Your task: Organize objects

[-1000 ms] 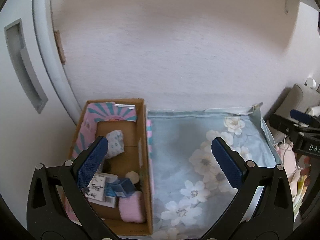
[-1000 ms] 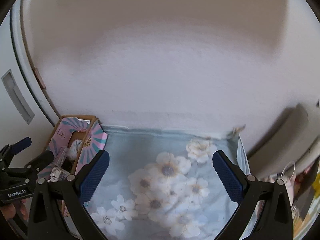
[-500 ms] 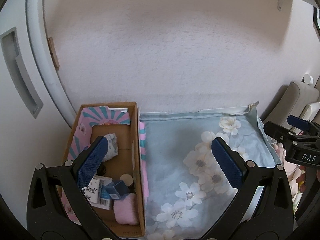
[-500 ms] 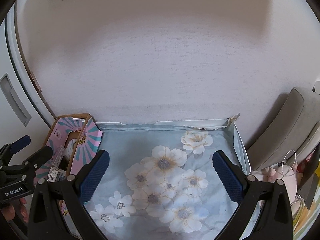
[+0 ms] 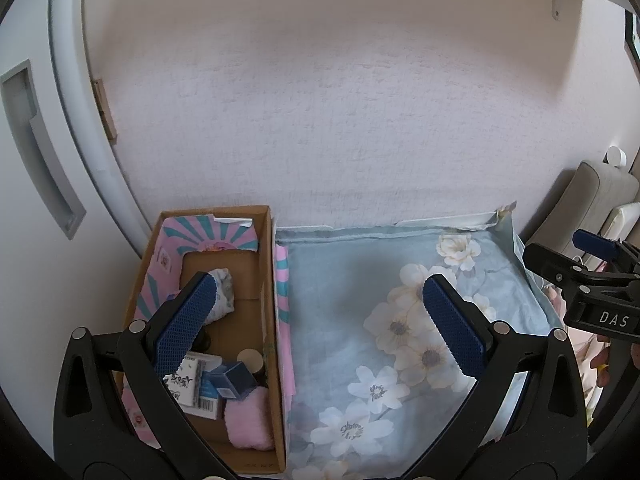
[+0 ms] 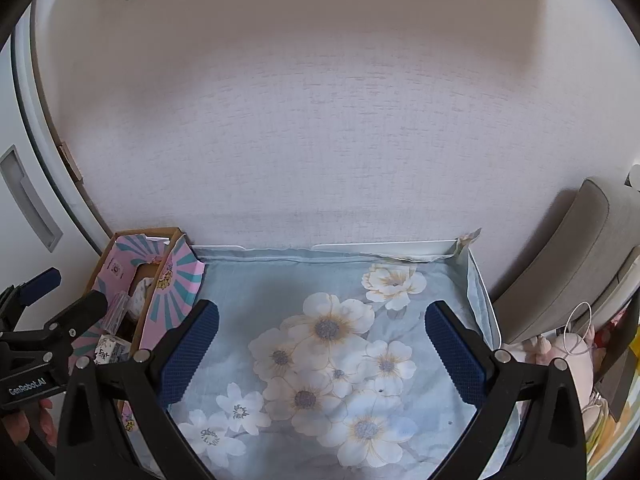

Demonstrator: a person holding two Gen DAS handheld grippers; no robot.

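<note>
1. A bench (image 6: 384, 246) covered by a pale blue cloth printed with white flowers (image 5: 400, 320) stands against a textured white wall; its white edge shows along the back.
2. An open brown cardboard box with pink-and-teal striped lining (image 5: 269, 280) stands at the cloth's left edge, touching it; whether it rests on the same bench cannot be told.
3. The cloth's back right corner (image 6: 470, 238) is rumpled and turned up.

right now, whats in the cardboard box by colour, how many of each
pink: 1, fluffy pink item
dark blue: 1, small box
white printed: 2, flat pack and patterned bundle
beige: 1, round lid
total: 5 visible in the cardboard box; the left gripper hides part of it
</note>
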